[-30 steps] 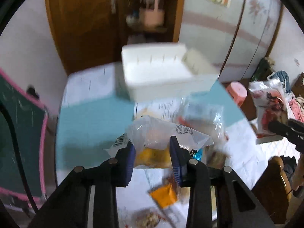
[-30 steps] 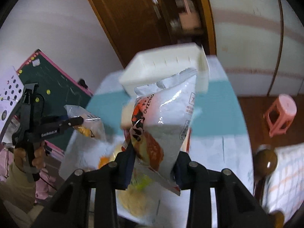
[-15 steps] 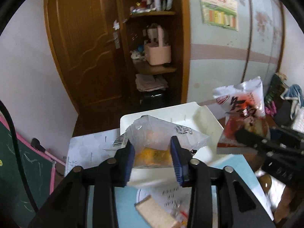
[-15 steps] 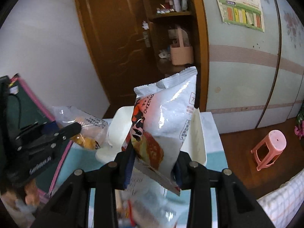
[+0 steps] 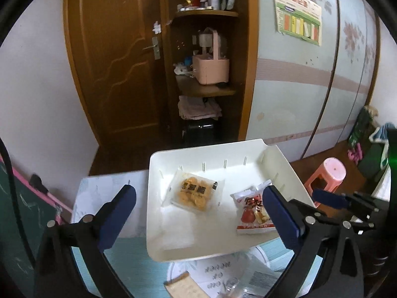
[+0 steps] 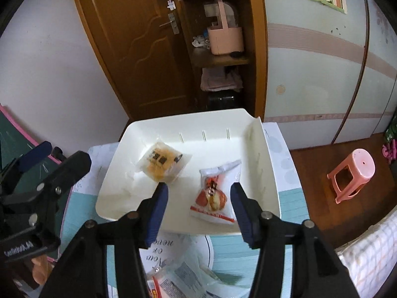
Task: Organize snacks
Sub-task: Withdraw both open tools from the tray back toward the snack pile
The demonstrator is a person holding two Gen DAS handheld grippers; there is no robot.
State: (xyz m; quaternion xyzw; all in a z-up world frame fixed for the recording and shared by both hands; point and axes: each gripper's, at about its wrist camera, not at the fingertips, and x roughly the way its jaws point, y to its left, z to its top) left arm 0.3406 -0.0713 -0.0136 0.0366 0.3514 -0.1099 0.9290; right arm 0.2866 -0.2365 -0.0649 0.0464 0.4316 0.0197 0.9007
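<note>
While opening, both tools (image 5: 198, 211) (image 6: 199, 208) empty

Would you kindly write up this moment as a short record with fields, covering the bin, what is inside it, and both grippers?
container: white plastic bin on the table
contents: clear cookie packet on the left side, white-and-red snack bag on the right side, lying apart
left gripper: jaws opening wide, nothing between the pads
right gripper: jaws opening above the snack bag, pads not pressing it
still outside the bin: more wrapped snacks on the table near the camera
</note>
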